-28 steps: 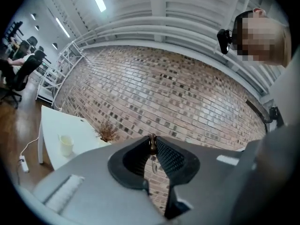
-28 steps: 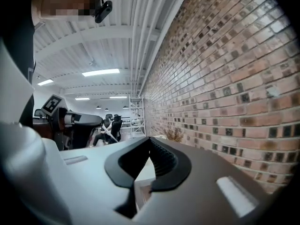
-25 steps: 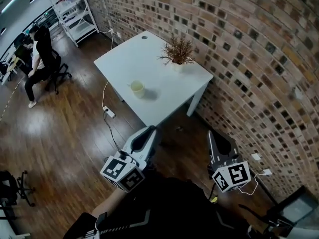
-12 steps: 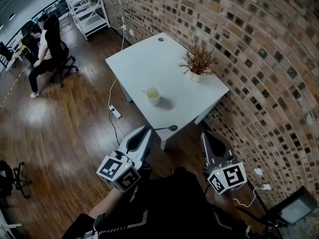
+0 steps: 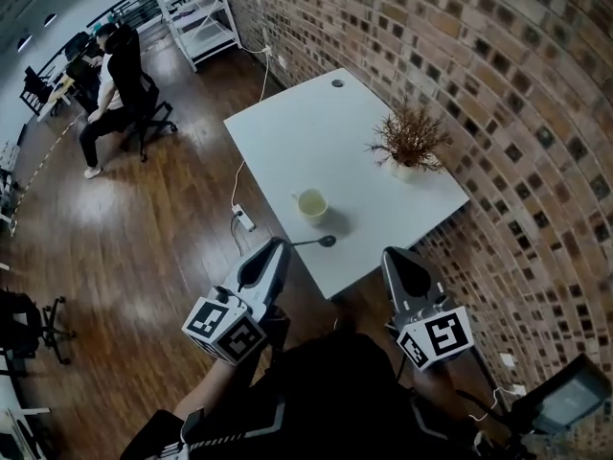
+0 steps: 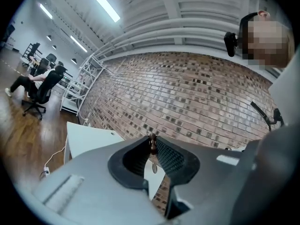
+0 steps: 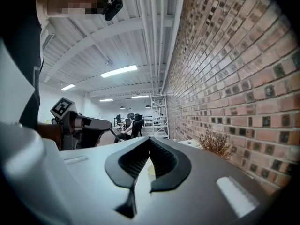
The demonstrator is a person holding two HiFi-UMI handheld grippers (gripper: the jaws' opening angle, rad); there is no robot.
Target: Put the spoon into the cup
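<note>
A pale yellow cup [image 5: 312, 202] stands on the white table [image 5: 297, 132] near its front edge. My left gripper [image 5: 278, 245] is shut on the handle of a dark spoon [image 5: 311, 242], which sticks out level over the table's near edge, just short of the cup. In the left gripper view the spoon handle [image 6: 152, 144] is pinched between the pads. To the right, my right gripper [image 5: 391, 255] is level with the table's near corner, shut and empty. Past its touching tips I see the cup [image 7: 151, 170].
A potted dry plant [image 5: 410, 145] stands at the table's right side against the brick wall [image 5: 498, 84]. A power strip [image 5: 242, 220] and cable lie on the wooden floor left of the table. A person sits on an office chair [image 5: 120, 84] far back left, near a white shelf [image 5: 196, 8].
Both grippers have moved forward toward the table, which now lies closer in the head view. The spoon's bowl now reaches over the table's near edge, close to the cup.
</note>
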